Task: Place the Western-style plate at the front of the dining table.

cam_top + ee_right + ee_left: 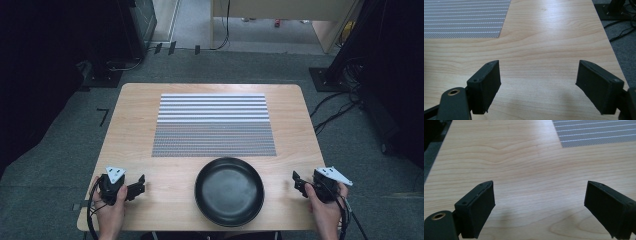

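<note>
Pan (229, 191) between two grippers.
Left gripper (140, 184) and right gripper (297, 182): jaws spread, empty, over surface (140, 130).

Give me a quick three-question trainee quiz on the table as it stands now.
1. True or false: the black bowl lies on the striped mat.
2. What is between the jaws of the left gripper? A) bowl B) mat C) nothing
3. Which gripper is nearer the bowl, the left or the right gripper?

Key: 1 false, it sits on the bare table in front of the mat. 2 C. 3 The right, by a little.
</note>
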Available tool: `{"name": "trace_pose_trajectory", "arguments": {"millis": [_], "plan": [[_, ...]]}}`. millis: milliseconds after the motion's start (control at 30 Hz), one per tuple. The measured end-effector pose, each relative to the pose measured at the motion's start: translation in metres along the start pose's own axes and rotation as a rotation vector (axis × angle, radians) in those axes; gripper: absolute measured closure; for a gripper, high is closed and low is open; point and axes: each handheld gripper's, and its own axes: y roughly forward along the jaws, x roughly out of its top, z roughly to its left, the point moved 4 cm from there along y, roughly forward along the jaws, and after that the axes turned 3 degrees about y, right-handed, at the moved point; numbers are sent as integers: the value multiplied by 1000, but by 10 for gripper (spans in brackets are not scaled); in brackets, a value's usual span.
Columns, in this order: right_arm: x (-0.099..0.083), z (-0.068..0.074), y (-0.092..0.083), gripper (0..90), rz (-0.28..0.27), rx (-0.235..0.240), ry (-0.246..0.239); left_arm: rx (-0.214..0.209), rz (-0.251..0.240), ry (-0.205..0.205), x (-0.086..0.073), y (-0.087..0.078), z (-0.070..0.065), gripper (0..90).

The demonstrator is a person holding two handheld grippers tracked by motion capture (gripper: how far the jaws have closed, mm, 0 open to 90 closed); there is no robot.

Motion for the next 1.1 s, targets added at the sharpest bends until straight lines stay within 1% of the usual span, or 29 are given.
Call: {"name": "trace_pose_trajectory", "arguments": {"millis": [33, 67, 100, 200, 233, 400, 533, 800, 900, 1100], "plan": [[0, 0, 0, 191, 0, 0, 0, 0, 0, 0, 0, 0, 0, 93], [0, 2, -1, 193, -3, 5, -3, -16, -2, 6, 1, -1, -6, 93], [0, 2, -1, 193, -3, 5, -3, -16, -2, 6, 1, -1, -6, 93], [1, 6, -3, 197, -6, 15, -7, -39, -6, 16, 2, -3, -15, 93], [1, 6, -3, 197, -6, 15, -7, -39, -6, 16, 2, -3, -15, 93], [2, 10, -5, 200, -15, 23, -4, -70, -17, 21, 4, -6, -25, 93], [2, 13, -6, 200, -17, 29, -6, -82, -21, 21, 4, -7, -30, 93], [2, 20, -8, 200, -21, 43, -13, -98, -27, 34, 5, -8, -39, 93], [2, 22, -9, 200, -22, 49, -15, -108, -30, 31, 6, -8, -42, 94], [2, 27, -10, 199, -23, 57, -16, -131, -34, 37, 7, -9, -52, 93]]}}
